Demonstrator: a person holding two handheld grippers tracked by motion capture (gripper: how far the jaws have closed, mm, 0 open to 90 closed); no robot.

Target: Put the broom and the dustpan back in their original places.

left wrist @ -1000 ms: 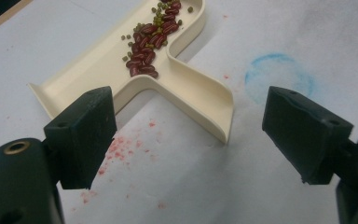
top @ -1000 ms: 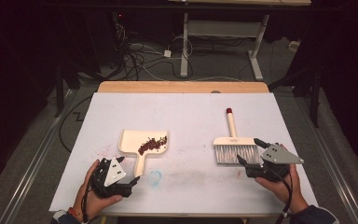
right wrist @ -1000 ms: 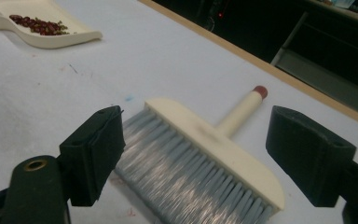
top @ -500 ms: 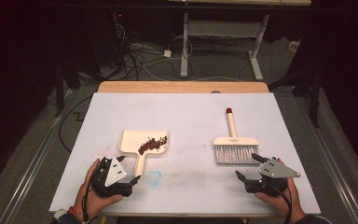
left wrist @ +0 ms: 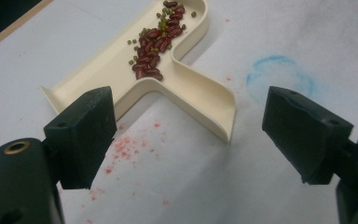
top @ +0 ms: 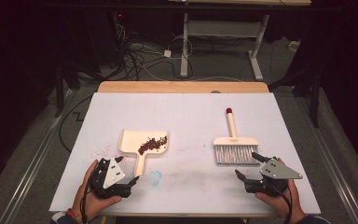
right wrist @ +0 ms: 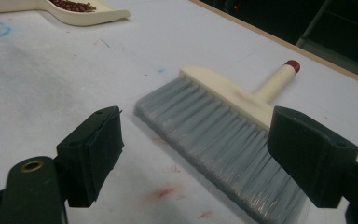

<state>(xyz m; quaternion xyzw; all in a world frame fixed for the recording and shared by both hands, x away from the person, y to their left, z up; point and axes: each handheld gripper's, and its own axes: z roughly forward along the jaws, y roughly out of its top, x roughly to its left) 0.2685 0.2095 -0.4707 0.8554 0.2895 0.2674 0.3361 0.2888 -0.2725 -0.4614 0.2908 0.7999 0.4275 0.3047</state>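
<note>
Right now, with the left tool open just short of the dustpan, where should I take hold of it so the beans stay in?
Grip the dustpan by its handle, the narrow raised-rim arm pointing toward the left tool. Come in low from the person's side, one jaw on each long wall. The beans lie heaped in the wide tray beyond, so probably keep it level on lifting.

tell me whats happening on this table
A person holds a two-jaw gripper in each hand, both open and empty. The left gripper sits by the handle of a cream plastic dustpan holding red and green beans. The right gripper faces the grey-bristled cream hand brush lying flat.
</note>
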